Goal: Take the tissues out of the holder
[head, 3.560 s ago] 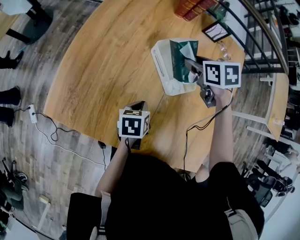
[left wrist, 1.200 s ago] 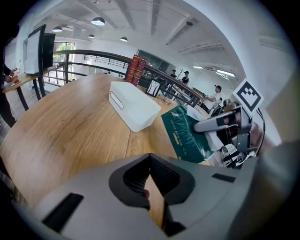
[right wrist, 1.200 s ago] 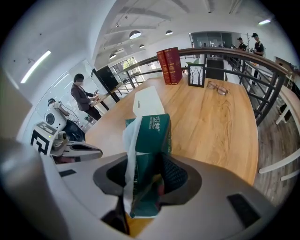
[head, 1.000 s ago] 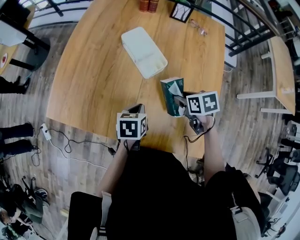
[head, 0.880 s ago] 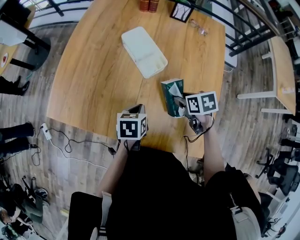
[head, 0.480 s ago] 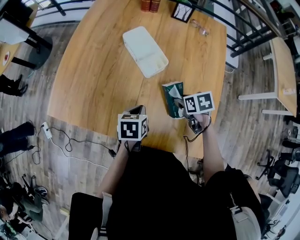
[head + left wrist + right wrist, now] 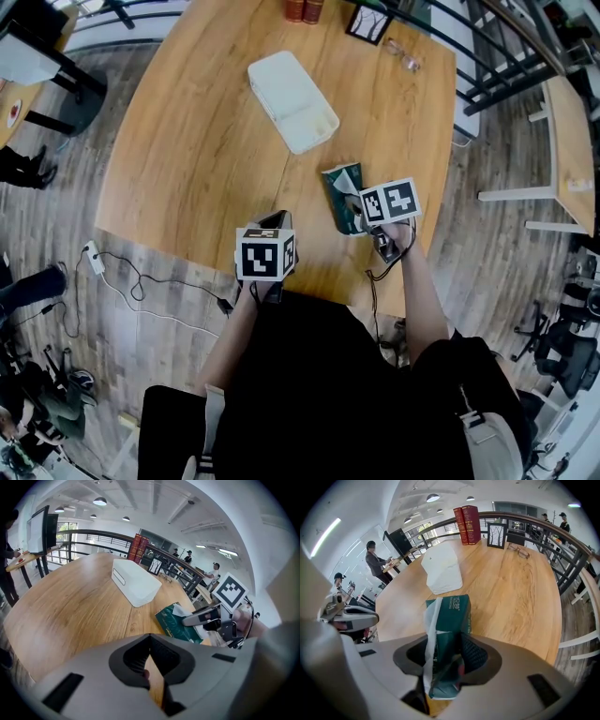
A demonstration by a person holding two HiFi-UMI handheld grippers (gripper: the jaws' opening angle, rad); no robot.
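Wooden table lies under both tools. Right gripper pinches the green tissue pack by its sides, jaws half spread, likely to set it down; the white holder lies well beyond them. Left gripper, tips together and empty, idles beside.

On the table, the holder lies behind the tissue pack; books stand farthest back.

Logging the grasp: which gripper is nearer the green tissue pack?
Right. The right gripper clamps the green tissue pack; the left gripper sits apart, at the table edge.
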